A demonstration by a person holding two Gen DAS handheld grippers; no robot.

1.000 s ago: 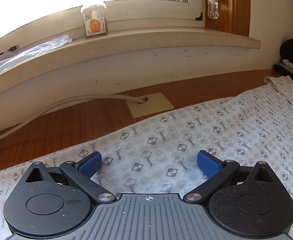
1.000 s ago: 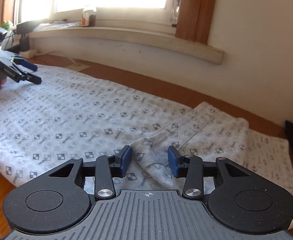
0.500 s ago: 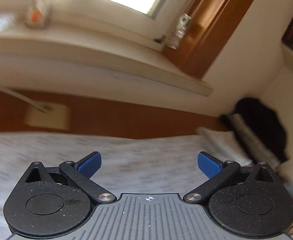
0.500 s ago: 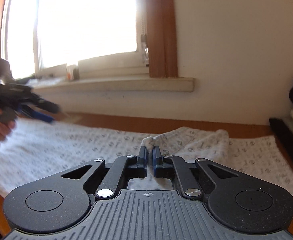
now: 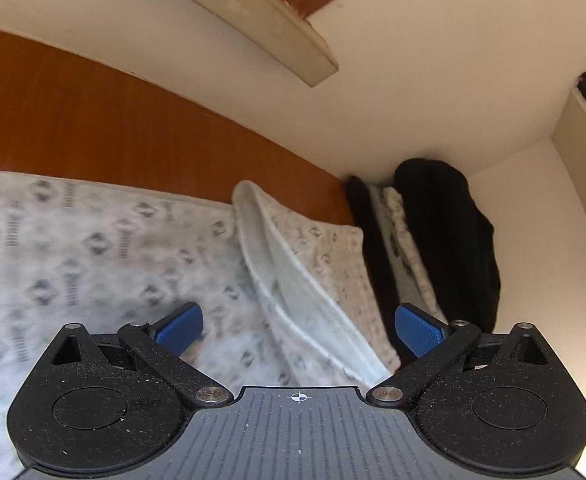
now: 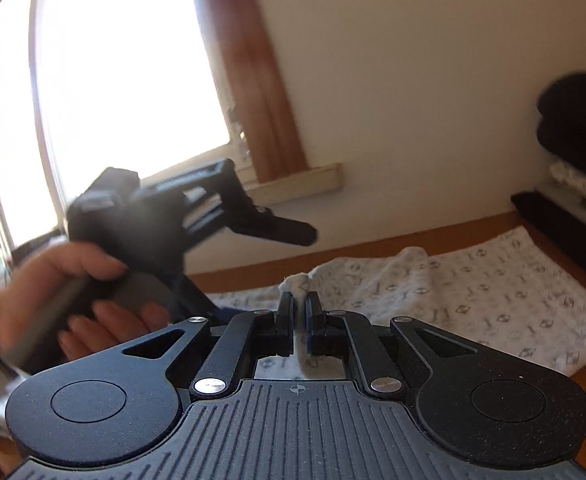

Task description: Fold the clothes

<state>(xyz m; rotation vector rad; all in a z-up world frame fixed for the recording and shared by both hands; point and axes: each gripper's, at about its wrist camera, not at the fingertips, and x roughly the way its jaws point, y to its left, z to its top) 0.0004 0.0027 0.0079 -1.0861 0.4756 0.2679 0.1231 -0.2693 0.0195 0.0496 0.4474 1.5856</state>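
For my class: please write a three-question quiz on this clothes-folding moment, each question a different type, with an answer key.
1. True or false: the right claw is shut on a pinch of the patterned garment.
2. Multiple choice: the left claw is A) open, holding nothing; B) shut on a sock; C) shut on a book.
3. Short answer: what surface does the garment lie on?

Key: 1 true; 2 A; 3 the wooden tabletop.
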